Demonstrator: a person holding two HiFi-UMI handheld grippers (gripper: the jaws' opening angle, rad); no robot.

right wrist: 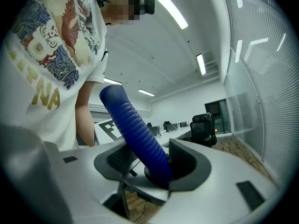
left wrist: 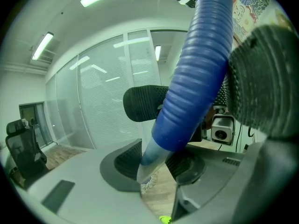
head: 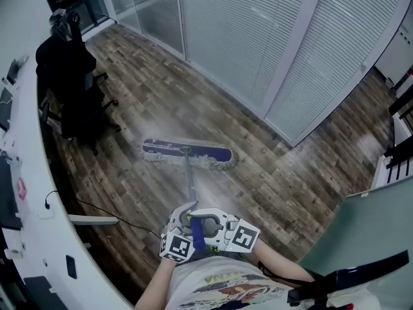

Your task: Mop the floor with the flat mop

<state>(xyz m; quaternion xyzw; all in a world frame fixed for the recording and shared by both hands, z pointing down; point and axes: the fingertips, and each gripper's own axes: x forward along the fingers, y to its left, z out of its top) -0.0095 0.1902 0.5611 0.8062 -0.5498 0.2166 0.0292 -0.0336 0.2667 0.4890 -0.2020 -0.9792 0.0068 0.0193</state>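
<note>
Only the head view shows the wooden floor [head: 277, 173] and the flat mop [head: 187, 154], its head lying flat there. Each gripper view shows the clamp: left gripper [left wrist: 156, 164] and right gripper [right wrist: 156, 167] closed on its blue handle [left wrist: 196, 78].

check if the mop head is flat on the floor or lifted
Flat on the floor: the mop head lies full length against it, no gap showing.

- Flat mop [head: 187, 152]: blue pad, pale fringe, flat on wood-plank floor [head: 277, 179], long side crosswise.
- Handle [head: 190, 183]: slim pole tilted back from pad centre, topped by blue ribbed grip [left wrist: 196, 78].
</note>
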